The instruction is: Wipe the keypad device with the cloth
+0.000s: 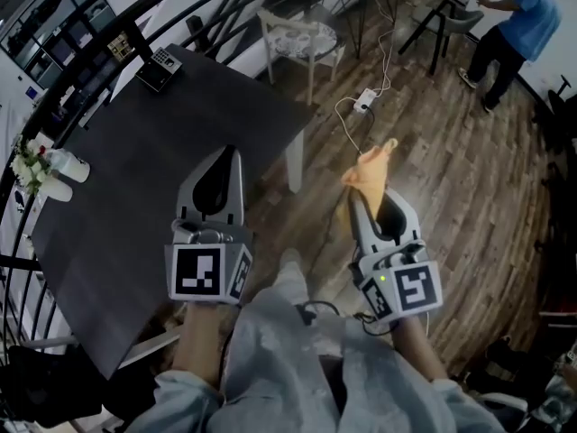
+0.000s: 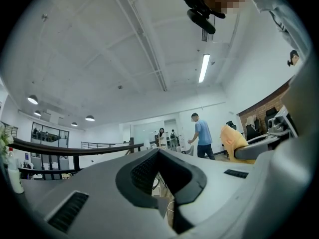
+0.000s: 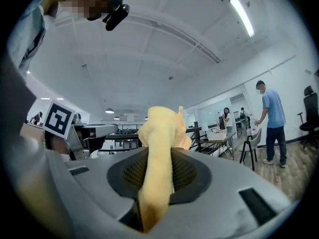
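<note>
big dark table [image 1: 117, 206] fills my left, wood floor [image 1: 469, 179] on my right. a person in blue [image 1: 521, 25] stands far off, and a white chair [image 1: 302, 39] sits just past the table's corner. left gripper [image 1: 232, 154] hovers over the table edge, jaws pressed together on nothing. right gripper [image 1: 356, 198] pinches the yellow cloth [image 1: 370, 171] over the floor. keypad device [image 1: 160, 66] sits at the table's far corner, well apart from the cloth.
</note>
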A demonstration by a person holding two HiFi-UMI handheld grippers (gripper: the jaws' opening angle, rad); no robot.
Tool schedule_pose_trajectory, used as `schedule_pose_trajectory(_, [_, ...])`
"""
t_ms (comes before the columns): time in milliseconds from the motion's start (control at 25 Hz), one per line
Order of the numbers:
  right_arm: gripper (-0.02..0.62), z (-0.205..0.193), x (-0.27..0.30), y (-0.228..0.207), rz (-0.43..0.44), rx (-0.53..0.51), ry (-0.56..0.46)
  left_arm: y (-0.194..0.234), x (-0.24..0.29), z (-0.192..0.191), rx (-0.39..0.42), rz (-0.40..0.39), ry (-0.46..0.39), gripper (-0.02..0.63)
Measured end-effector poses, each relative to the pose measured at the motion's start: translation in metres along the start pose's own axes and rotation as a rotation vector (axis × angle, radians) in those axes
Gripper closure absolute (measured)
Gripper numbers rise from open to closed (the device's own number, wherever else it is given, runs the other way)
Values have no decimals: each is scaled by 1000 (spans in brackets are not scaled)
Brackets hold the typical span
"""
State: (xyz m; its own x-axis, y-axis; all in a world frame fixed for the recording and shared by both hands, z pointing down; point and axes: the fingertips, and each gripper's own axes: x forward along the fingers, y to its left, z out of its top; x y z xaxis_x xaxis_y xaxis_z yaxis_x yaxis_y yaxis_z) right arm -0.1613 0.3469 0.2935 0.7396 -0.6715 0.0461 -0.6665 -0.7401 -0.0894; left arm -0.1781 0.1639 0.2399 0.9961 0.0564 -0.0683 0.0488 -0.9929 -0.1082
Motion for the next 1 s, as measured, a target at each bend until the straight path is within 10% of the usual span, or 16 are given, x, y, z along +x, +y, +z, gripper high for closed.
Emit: schedule_pose_trajectory(1000, [494, 5, 183, -48, -62, -17, 40, 98, 158, -46, -30, -37, 19, 600])
